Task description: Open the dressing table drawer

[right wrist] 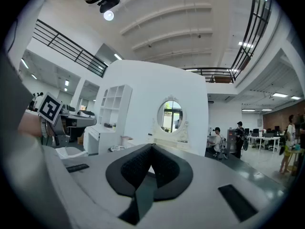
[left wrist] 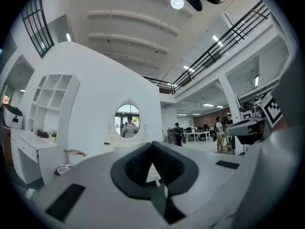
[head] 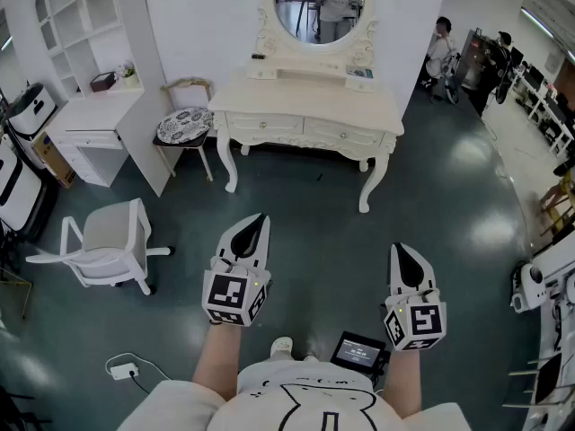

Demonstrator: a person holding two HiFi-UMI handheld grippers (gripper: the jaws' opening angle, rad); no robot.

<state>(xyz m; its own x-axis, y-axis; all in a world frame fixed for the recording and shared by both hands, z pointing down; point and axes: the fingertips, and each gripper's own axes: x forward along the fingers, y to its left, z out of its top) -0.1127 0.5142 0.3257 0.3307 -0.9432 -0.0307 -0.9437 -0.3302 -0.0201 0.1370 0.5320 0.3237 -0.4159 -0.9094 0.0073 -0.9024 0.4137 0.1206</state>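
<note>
Both tongs are empty and fully closed. Left tongs (head: 259, 223) have tips together with nothing between the pads, and right tongs (head: 402, 251) are the same, pads meeting at the point. Both are held level out in front of the person, side by side with a clear gap between them, over the dark green floor (head: 323, 232). The dressing table (head: 305, 92) stands straight ahead against the white wall (head: 207, 16), well apart from both tongs, with neither touching it. It has two drawers across the front, left drawer (head: 263, 124) and right drawer (head: 343, 134). Both look flush and shut, though the knobs are too small to make out from here. An oval mirror (head: 322, 5) stands at the back of the surface. A stool (head: 184, 126) with a patterned cushion sits just beside the table's left end. A white desk (head: 94, 115) with shelving above it is further left. A white chair (head: 112, 241) stands on the floor to the left of the left tongs.
</note>
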